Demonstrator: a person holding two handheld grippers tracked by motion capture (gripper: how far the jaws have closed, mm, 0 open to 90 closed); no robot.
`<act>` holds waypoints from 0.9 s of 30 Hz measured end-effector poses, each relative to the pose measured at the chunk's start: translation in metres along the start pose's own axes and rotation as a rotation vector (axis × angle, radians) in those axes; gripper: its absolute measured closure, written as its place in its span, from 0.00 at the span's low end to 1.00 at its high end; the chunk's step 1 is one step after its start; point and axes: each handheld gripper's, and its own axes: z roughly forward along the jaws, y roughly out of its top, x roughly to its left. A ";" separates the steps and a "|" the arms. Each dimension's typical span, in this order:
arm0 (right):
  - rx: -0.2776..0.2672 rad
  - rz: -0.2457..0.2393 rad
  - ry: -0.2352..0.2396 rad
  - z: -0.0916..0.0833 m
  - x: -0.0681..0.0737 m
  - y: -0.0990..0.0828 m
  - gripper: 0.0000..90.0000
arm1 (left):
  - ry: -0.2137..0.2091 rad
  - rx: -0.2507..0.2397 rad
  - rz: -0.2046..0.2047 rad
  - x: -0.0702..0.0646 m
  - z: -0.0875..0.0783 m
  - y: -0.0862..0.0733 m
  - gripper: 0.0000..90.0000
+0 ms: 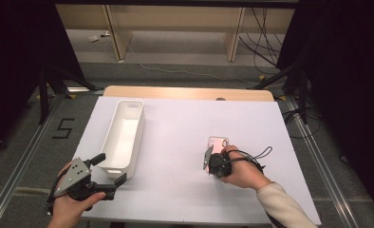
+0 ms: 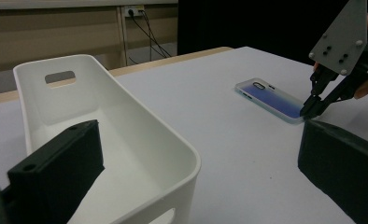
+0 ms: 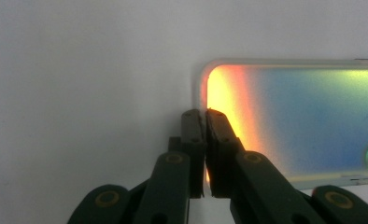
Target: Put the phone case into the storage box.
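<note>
Phone case point(image 1: 218, 143): lying flat toward the table's point(image 1: 185, 199) right edge, not yet lifted.
Right gripper point(image 3: 203, 116): pinching the case's near rim, jaws nearly together.
Left gripper point(image 1: 110, 171): waiting, jaws wide, at the white bin's point(image 1: 137, 137) near end.
Remaining: lifting and, likely, binning.

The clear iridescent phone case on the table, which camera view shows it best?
The left gripper view: the clear iridescent phone case lies whole and flat there, its camera cutout visible, with the right hand-held gripper pinching its near edge. The right gripper view gives a cropped close-up. The high view shows it small and partly covered.
</note>
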 end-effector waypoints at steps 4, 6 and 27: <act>-0.007 0.003 -0.002 0.000 0.001 -0.001 0.98 | 0.001 0.001 0.000 0.000 0.000 0.000 0.00; -0.009 -0.002 -0.007 -0.001 0.001 -0.001 0.98 | 0.000 0.001 -0.001 0.000 0.000 0.000 0.00; -0.117 0.028 -0.078 -0.011 0.003 -0.011 0.99 | -0.005 -0.001 -0.006 0.000 0.001 0.000 0.00</act>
